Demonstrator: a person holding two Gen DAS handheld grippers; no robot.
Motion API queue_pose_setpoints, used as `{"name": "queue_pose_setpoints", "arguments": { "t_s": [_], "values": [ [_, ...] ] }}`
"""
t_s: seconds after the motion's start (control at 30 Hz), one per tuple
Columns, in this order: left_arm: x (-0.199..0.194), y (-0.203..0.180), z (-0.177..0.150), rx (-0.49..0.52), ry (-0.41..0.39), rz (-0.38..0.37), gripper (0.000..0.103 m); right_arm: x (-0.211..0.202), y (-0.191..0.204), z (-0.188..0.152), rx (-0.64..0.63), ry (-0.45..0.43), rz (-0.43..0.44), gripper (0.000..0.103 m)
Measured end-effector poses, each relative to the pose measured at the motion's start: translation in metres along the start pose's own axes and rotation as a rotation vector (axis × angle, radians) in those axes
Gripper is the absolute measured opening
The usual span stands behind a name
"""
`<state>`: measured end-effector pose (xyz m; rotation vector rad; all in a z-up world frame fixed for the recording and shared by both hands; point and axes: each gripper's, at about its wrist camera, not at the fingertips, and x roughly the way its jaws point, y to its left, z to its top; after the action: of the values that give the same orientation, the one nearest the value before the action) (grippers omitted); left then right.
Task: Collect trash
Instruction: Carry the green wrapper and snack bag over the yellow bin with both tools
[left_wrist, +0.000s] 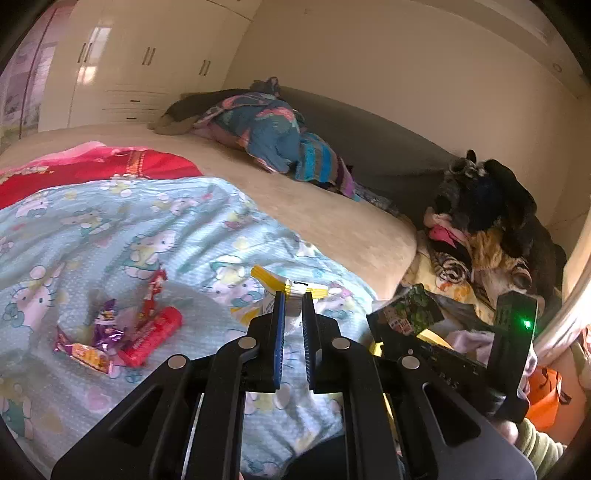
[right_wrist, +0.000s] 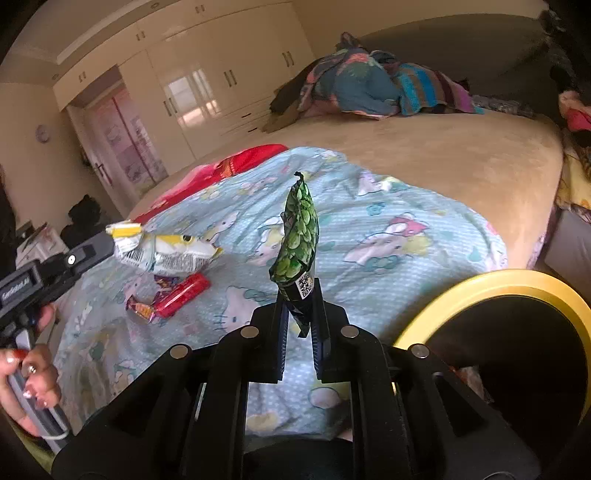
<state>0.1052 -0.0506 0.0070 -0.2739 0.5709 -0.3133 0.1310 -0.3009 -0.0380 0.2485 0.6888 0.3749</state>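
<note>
Fingers of the right gripper (right_wrist: 298, 295) pinch a green snack packet (right_wrist: 298, 236), upright beside the yellow-rimmed bin (right_wrist: 491, 282). Left gripper (left_wrist: 293, 297) clamps a white-and-yellow wrapper (left_wrist: 291, 286) above the blanket (left_wrist: 110, 221); red and purple wrappers (left_wrist: 147, 332) lie nearby.

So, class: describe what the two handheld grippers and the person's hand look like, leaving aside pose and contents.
Both the left gripper and right gripper are matte black plastic with blue ribbed pads and round silver bolts. The hand has red-and-white painted nails.
</note>
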Motion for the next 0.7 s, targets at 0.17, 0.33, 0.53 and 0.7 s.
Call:
{"name": "queue_pose_setpoints", "arguments": {
  "t_s": [0.17,0.33,0.53,0.7],
  "values": [
    [0.003,-0.017,-0.003,0.031,0.013,-0.027,0.009,-0.011,-0.016,0.001,0.026,-0.013,-0.02,0.007],
    [0.005,-0.033,-0.007,0.062,0.024,-0.053,0.009,-0.022,-0.03,0.003,0.051,-0.027,-0.045,0.007],
    [0.007,-0.049,-0.013,0.097,0.035,-0.075,0.009,-0.033,-0.049,0.0,0.082,-0.032,-0.074,0.007],
    [0.009,-0.062,-0.017,0.121,0.046,-0.092,0.009,-0.038,-0.062,-0.001,0.09,-0.033,-0.097,0.007]
  ]
}}
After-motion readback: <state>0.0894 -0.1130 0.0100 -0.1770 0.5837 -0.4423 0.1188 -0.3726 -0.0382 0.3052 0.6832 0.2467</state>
